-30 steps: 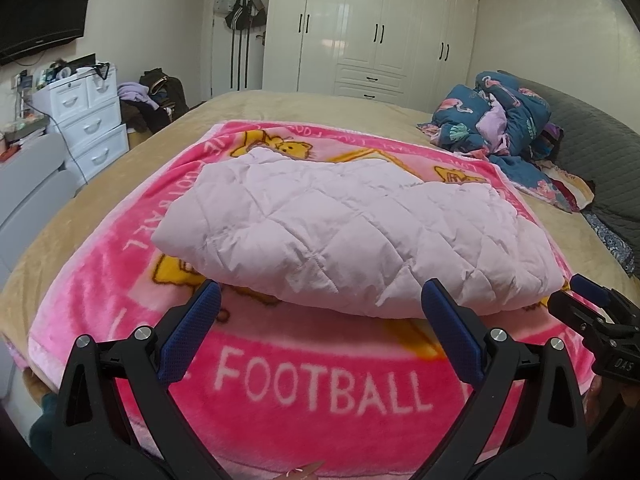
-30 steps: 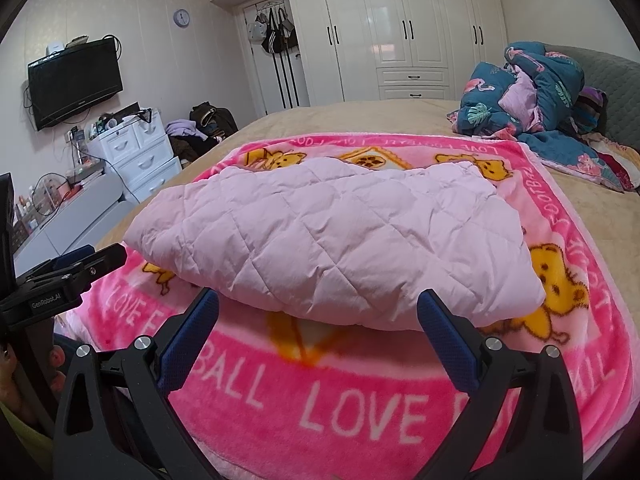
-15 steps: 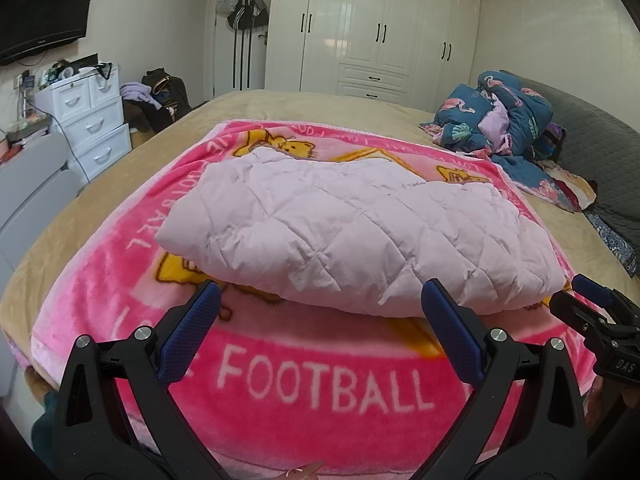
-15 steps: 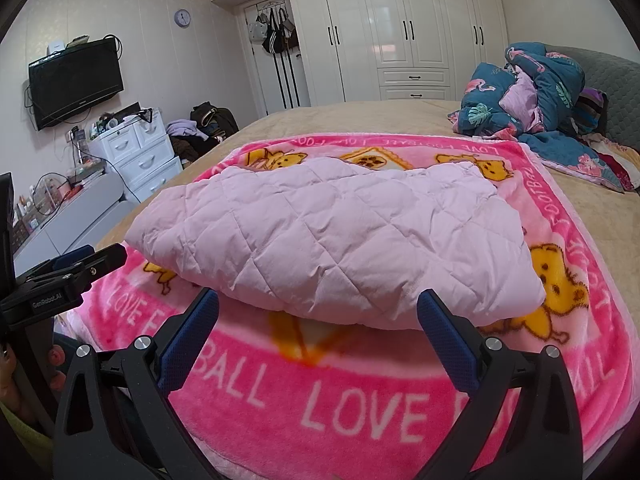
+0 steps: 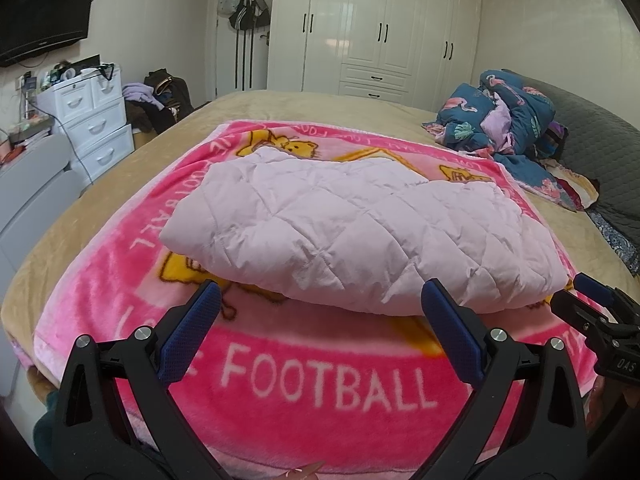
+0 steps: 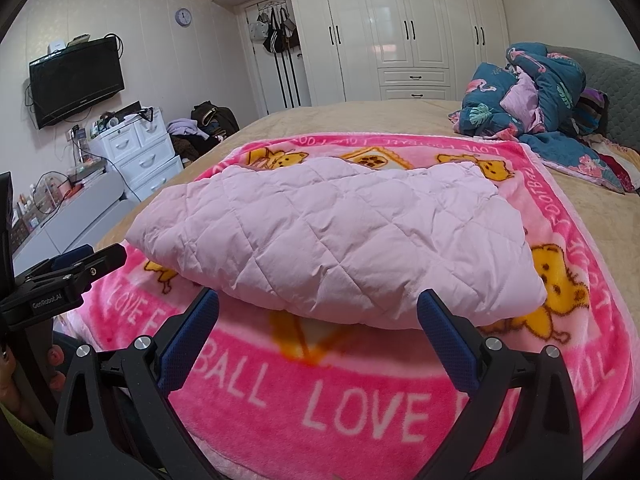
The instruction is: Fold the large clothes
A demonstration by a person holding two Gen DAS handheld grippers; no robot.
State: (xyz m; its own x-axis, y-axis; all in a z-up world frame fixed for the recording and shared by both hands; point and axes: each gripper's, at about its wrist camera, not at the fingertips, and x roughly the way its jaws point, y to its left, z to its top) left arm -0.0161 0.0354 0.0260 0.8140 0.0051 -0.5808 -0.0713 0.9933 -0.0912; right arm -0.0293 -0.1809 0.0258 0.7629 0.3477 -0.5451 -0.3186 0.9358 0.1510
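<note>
A pale pink quilted garment (image 5: 360,228) (image 6: 340,240) lies folded into a thick rectangle on a pink cartoon blanket (image 5: 320,384) (image 6: 360,404) spread over the bed. My left gripper (image 5: 320,312) is open, its blue pads just short of the garment's near edge, holding nothing. My right gripper (image 6: 318,312) is open too, level with the near edge and holding nothing. In the left wrist view the right gripper (image 5: 592,312) shows at the right edge; in the right wrist view the left gripper (image 6: 76,268) shows at the left edge.
A heap of dark blue patterned bedding (image 5: 508,120) (image 6: 532,96) lies at the bed's far right by a grey headboard (image 5: 592,136). White drawers (image 5: 96,124) and a TV (image 6: 76,80) stand on the left, white wardrobes (image 6: 400,28) behind. The tan bedsheet (image 5: 320,108) stretches beyond the blanket.
Both views have drifted very slightly; the garment and both open grippers keep the same relation. Nothing was grasped or let go.
</note>
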